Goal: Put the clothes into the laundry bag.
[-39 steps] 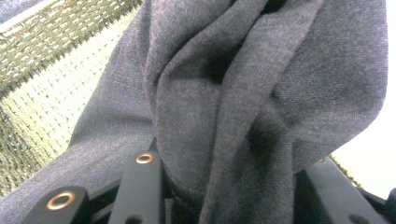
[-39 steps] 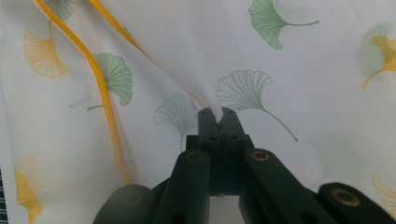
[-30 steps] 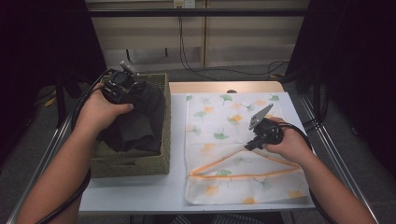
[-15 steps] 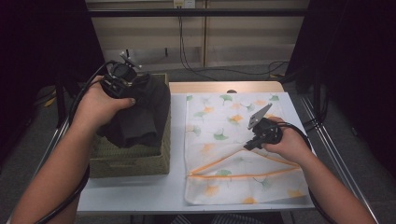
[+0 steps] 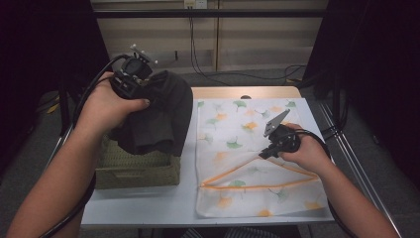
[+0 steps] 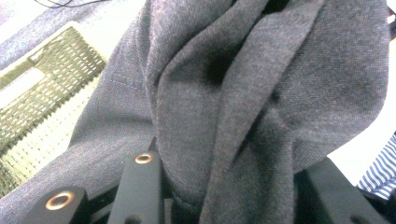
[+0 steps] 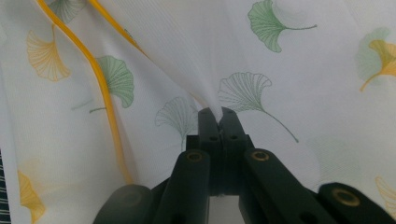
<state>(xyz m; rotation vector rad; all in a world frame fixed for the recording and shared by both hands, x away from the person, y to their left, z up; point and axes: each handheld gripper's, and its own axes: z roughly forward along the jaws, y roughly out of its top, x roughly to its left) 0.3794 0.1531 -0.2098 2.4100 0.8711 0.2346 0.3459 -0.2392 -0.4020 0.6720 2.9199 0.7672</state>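
Note:
A dark grey garment (image 5: 158, 119) hangs bunched above a green woven basket (image 5: 133, 171) at the table's left. My left gripper (image 5: 146, 89) is shut on its top, and the cloth (image 6: 243, 93) is squeezed thick between the two black jaws (image 6: 224, 186). A white mesh bag (image 5: 237, 124) printed with green and orange leaves lies flat at the right. My right gripper (image 5: 262, 151) is shut on its upper layer (image 7: 303, 70), jaws together (image 7: 217, 114), pulling the fabric into a small peak. The bag's orange-trimmed mouth (image 5: 257, 188) gapes open below.
The basket (image 6: 42, 93) stands at the table's left front, beneath the hanging garment. Bare white tabletop (image 5: 148, 203) lies in front of it. Cables trail on the floor behind the table. A striped cloth edge (image 6: 380, 172) shows at the near side.
My left hand has risen, drawing the dark garment higher out of the basket. The right hand and the pinched bag have stayed put.

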